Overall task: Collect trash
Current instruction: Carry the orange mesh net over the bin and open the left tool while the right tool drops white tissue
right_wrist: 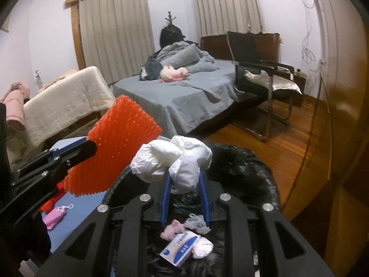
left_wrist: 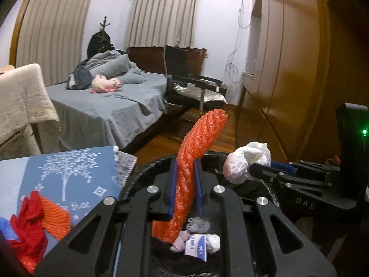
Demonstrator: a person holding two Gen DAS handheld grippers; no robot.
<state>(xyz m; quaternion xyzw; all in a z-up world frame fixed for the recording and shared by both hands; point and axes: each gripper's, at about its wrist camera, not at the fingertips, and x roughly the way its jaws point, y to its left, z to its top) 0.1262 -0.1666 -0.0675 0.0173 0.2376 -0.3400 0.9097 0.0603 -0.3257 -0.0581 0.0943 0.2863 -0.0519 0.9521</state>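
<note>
- Black-lined trash bin (right_wrist: 249, 168) sits right under both grippers, beside the blue-clothed table (left_wrist: 76, 173). One bin, one table.
- Left gripper (left_wrist: 185, 184) pinches one orange bubble-wrap piece (left_wrist: 200, 143). It stands up between the pads, with its lower end hanging into the bin.
- Right gripper (right_wrist: 184, 184) pinches one crumpled white wad (right_wrist: 175, 161), looks like plastic or tissue, held over the bin mouth.
- Step in hand, my read: drop both into the bin.
  - Centre each load over the liner before opening the pads.
  - The tall orange piece could tip over the rim, so lower it first.
  - The white wad is light and may cling to a pad. Open wide.
- Already on the bin's bottom, four small bits: blue-and-white packet (right_wrist: 180, 247), pink scrap (right_wrist: 173, 229), grey scrap (right_wrist: 198, 224), white crumple (right_wrist: 203, 249).
- Left on the table: red mesh and orange bits (left_wrist: 34, 219), count unclear, and one small pink item (right_wrist: 55, 214).
</note>
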